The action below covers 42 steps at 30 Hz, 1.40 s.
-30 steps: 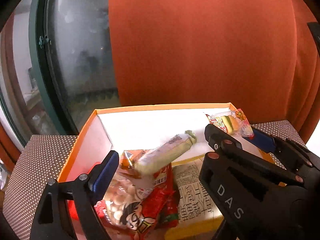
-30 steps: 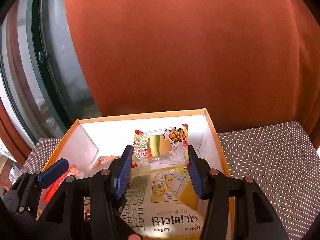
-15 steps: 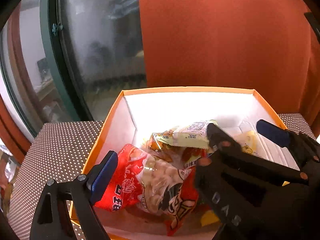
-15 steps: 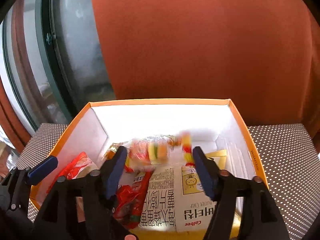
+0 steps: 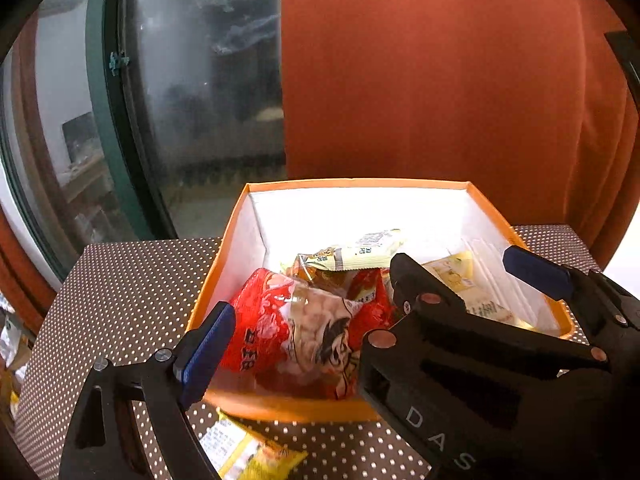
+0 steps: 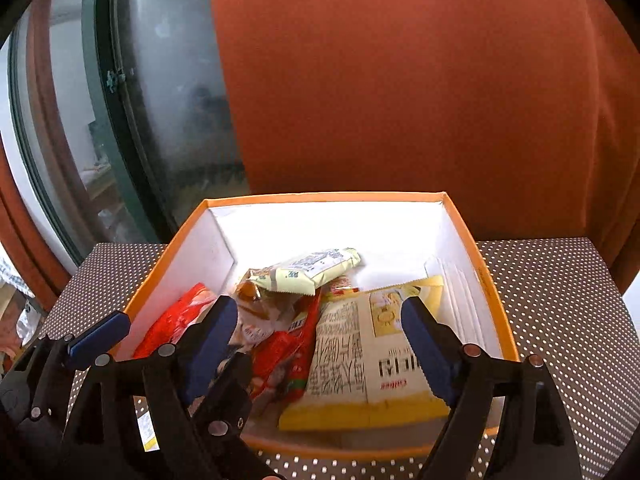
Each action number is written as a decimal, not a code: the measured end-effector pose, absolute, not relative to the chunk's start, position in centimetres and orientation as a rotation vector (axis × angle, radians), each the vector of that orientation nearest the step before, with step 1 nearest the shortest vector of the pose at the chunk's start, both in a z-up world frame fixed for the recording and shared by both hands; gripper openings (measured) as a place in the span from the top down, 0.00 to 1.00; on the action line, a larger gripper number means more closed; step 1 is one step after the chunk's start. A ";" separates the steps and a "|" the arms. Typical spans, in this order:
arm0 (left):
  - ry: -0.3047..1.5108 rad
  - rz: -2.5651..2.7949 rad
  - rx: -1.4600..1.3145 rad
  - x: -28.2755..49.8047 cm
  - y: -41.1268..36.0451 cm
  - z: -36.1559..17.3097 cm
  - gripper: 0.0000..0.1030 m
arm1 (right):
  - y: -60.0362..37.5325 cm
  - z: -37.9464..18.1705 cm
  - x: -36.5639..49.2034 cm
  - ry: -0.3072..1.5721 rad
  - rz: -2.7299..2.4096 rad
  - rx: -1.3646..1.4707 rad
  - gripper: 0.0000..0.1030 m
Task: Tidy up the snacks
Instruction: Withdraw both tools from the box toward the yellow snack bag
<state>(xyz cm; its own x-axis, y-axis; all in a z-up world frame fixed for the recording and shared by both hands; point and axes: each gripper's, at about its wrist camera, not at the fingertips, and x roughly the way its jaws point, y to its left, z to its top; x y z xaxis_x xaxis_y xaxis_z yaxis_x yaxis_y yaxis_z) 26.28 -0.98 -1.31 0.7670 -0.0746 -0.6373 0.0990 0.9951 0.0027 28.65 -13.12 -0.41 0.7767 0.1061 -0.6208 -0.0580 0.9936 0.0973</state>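
Observation:
An orange box (image 5: 356, 183) with white inner walls (image 6: 320, 199) stands on the dotted table and holds several snack packs. A red bag (image 5: 288, 328) lies at its left, a pale green bar (image 6: 308, 270) on top at the back, a yellow chip bag (image 6: 360, 356) at the right. My left gripper (image 5: 312, 316) is open and empty over the box's near left. My right gripper (image 6: 320, 344) is open and empty above the box's near side. It also shows in the left wrist view, its fingers (image 5: 536, 272) at the right.
A yellow snack pack (image 5: 248, 452) lies on the dotted table (image 5: 120, 280) in front of the box. An orange curtain (image 6: 400, 80) hangs behind. A green-framed window (image 5: 104, 100) is at the left.
Both grippers let go of their snacks, the pale green bar and the burger candy pack, which dropped into the box. Both grippers pulled back toward me and the box looks farther away.

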 end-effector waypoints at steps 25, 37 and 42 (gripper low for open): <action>0.541 -0.157 -0.009 12.4 -0.5 3.8 0.12 | -12.6 6.8 14.5 0.524 0.046 0.040 0.16; 0.512 -0.166 0.026 7.5 0.0 3.4 0.12 | -12.2 6.8 8.6 0.496 0.053 0.051 0.15; 0.526 -0.159 0.046 6.6 0.4 1.9 0.11 | -11.7 5.5 7.5 0.504 0.065 0.067 0.15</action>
<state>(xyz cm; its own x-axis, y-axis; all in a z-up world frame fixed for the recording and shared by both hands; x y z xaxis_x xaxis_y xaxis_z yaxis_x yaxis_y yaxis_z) 6.60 0.45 1.91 0.8526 -0.1393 -0.5036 0.1628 0.9867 0.0027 7.52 -11.67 5.51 0.8738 0.0790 -0.4799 -0.0461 0.9957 0.0801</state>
